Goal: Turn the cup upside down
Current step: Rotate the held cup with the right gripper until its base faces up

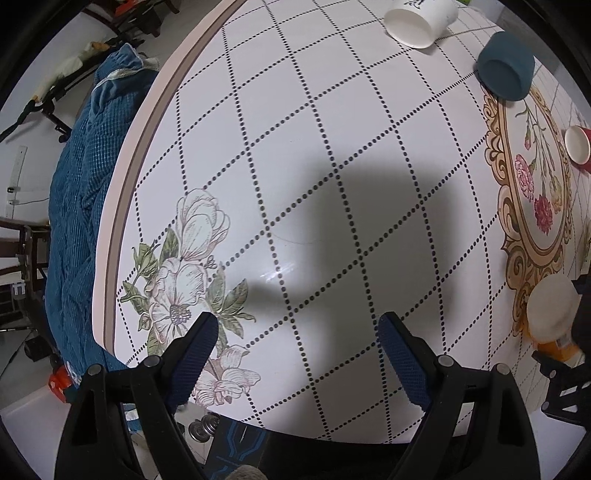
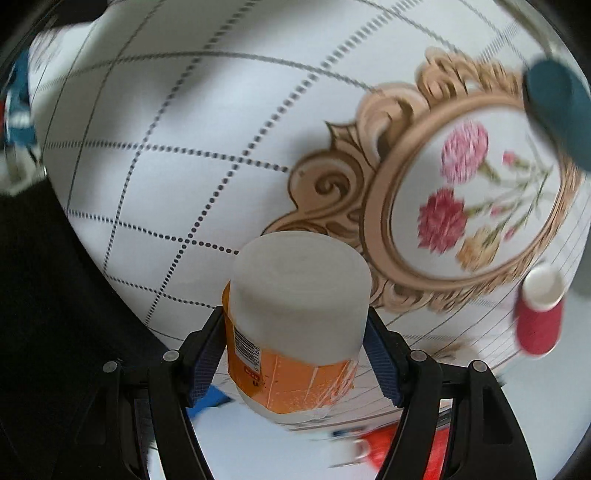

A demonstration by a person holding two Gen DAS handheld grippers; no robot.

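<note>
At far left we see a blue quilt (image 1: 85, 192) hanging beside the table (image 1: 295, 155). Our left gripper (image 1: 297, 343) hovers over the near edge of the table, tilted down toward the flower print, its jaws wide apart with nothing between them; its shadow falls on the grid pattern ahead.

Farther right, at the far side of the table, a white cup (image 1: 419, 20) and a teal cup (image 1: 506, 66) lie on their sides, mouths toward us, and a red cup (image 1: 578, 144) sits at the right edge of this view.

Our right gripper (image 2: 295, 354) is clamped on the orange cup (image 2: 295, 314), which we hold above the table by its sides, flat white end pointing forward and away from us; the view is blurred. In the left view that cup (image 1: 554, 317) shows at the right edge. Beyond it sits the gold-framed flower medallion (image 2: 469, 195), with the teal cup (image 2: 557, 110) at its far right and the red cup (image 2: 539, 314) near its right side.
</note>
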